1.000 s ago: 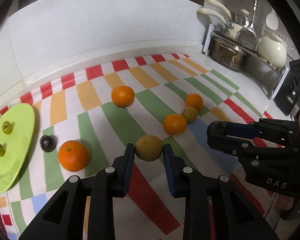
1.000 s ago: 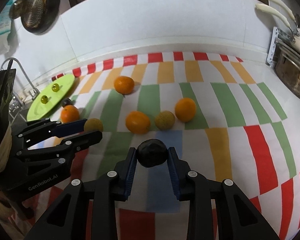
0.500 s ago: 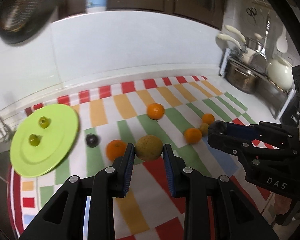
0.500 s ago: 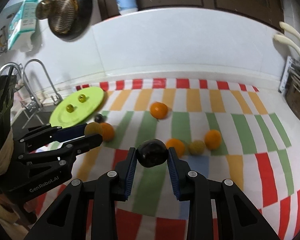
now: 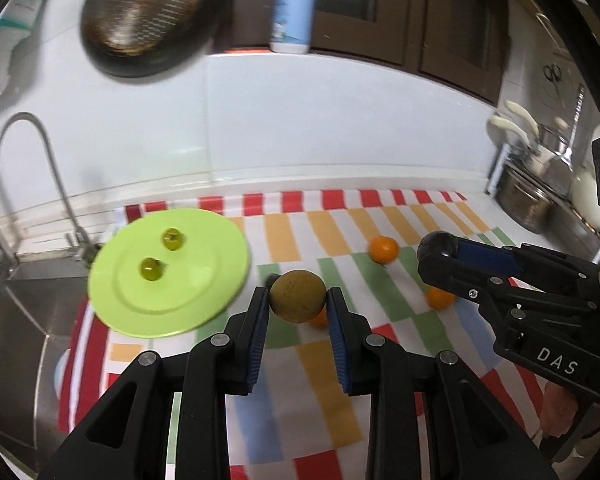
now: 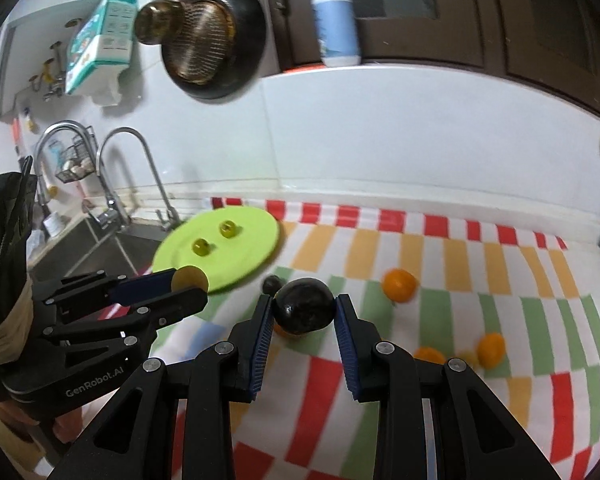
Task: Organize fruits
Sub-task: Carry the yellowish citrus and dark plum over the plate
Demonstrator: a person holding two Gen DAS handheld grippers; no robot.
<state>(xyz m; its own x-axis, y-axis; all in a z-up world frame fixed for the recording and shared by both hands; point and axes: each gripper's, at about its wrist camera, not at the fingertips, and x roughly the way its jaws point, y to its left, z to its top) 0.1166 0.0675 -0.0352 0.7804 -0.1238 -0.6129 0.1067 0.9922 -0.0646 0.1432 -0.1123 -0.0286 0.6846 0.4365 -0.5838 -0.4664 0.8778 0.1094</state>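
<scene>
My left gripper point(image 5: 298, 304) is shut on a yellow-brown round fruit point(image 5: 298, 296), held in the air above the striped cloth, to the right of the green plate point(image 5: 204, 304). The plate carries two small green fruits point(image 5: 150, 269). My right gripper point(image 6: 304, 312) is shut on a dark, nearly black fruit point(image 6: 304, 306), also lifted, right of the plate point(image 6: 252, 260). Each gripper shows in the other's view, the right one point(image 5: 440, 246) and the left one point(image 6: 190, 282). Oranges point(image 5: 384, 249) point(image 6: 399, 285) and a small dark fruit point(image 6: 272, 283) lie on the cloth.
A sink point(image 6: 92, 248) with taps point(image 5: 16, 168) lies left of the plate. A pan point(image 6: 212, 40) and a bottle point(image 6: 336, 20) are above the white backsplash. A dish rack with pots point(image 5: 540, 196) stands at the right.
Both grippers have risen well above the cloth with their fruits and swung left toward the green plate; the sink, tap and hanging pan have come into view.
</scene>
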